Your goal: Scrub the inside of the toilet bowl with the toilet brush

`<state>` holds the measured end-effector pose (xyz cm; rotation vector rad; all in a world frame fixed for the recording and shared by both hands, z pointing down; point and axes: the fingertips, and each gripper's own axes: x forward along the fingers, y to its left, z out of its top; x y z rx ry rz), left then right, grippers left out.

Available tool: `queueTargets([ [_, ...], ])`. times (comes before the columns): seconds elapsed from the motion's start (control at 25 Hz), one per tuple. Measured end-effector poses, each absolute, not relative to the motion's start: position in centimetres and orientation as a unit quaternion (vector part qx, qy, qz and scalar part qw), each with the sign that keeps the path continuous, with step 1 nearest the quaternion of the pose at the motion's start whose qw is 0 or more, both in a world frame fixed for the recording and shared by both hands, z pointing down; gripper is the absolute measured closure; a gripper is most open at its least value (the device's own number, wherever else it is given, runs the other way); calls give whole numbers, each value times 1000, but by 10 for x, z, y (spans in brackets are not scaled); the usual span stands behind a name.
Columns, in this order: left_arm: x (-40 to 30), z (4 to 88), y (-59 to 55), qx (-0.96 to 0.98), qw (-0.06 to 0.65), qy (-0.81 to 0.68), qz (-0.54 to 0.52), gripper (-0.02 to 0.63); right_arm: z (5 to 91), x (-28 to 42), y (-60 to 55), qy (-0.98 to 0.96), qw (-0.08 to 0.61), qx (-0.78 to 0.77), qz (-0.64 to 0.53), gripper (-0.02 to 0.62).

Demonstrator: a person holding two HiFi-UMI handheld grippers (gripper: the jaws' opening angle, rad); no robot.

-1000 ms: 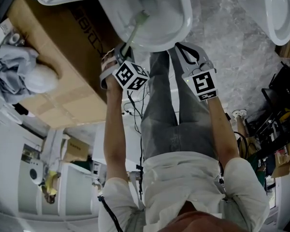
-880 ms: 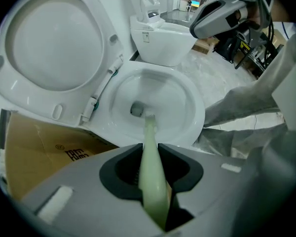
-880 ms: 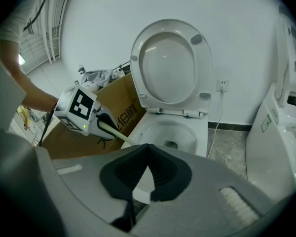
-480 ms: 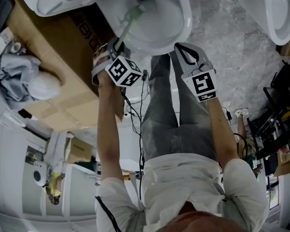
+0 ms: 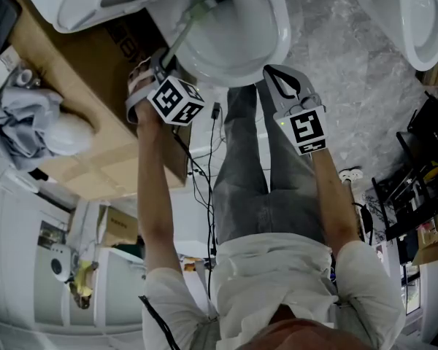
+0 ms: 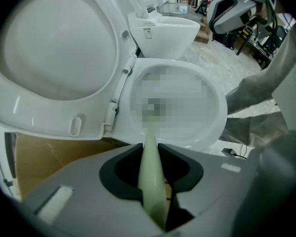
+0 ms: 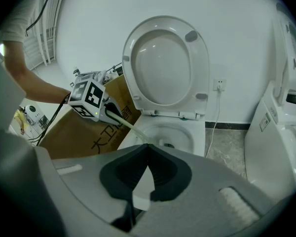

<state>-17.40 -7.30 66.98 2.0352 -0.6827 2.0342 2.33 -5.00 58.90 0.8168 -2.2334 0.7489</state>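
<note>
The white toilet bowl [image 5: 266, 31] sits at the top of the head view, its lid [image 7: 165, 63] raised. My left gripper [image 5: 155, 68] is at the bowl's left rim, shut on the pale green handle of the toilet brush [image 5: 184, 31]. The handle runs between the jaws [image 6: 151, 169] and down into the bowl [image 6: 214, 115]. The brush head [image 5: 204, 7] lies inside near the drain. My right gripper [image 5: 276, 73] hovers just in front of the bowl's near rim, shut with nothing in it. In the right gripper view [image 7: 148, 149] the left gripper [image 7: 104, 113] and the brush [image 7: 127, 125] show.
A brown cardboard box [image 5: 95, 115] stands against the toilet's left side. A second white toilet [image 5: 423, 20] stands at the right, on grey marble floor [image 5: 350, 86]. Cables [image 5: 203, 177] trail by the person's legs, and dark clutter [image 5: 416, 188] fills the right edge.
My left gripper has moved left and farther along the bowl's rim, swinging the brush head across the bowl toward the drain. The right gripper has stayed in place.
</note>
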Motion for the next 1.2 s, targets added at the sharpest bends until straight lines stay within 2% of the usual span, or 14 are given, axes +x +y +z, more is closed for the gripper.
queueTargets([
  [0.12, -177, 666, -83, 690, 121, -247, 670, 492, 590, 23, -52, -849, 319, 311, 285, 592],
  [0.44, -173, 655, -105, 682, 283, -330, 589, 492, 590, 24, -56, -848, 317, 313, 289, 592],
  [0.68, -164, 658, -121, 653, 357, -359, 564, 491, 590, 25, -58, -848, 317, 312, 288, 592],
  [1.2, -139, 667, -136, 624, 398, -391, 546, 489, 592, 33, -56, -846, 317, 314, 293, 592],
])
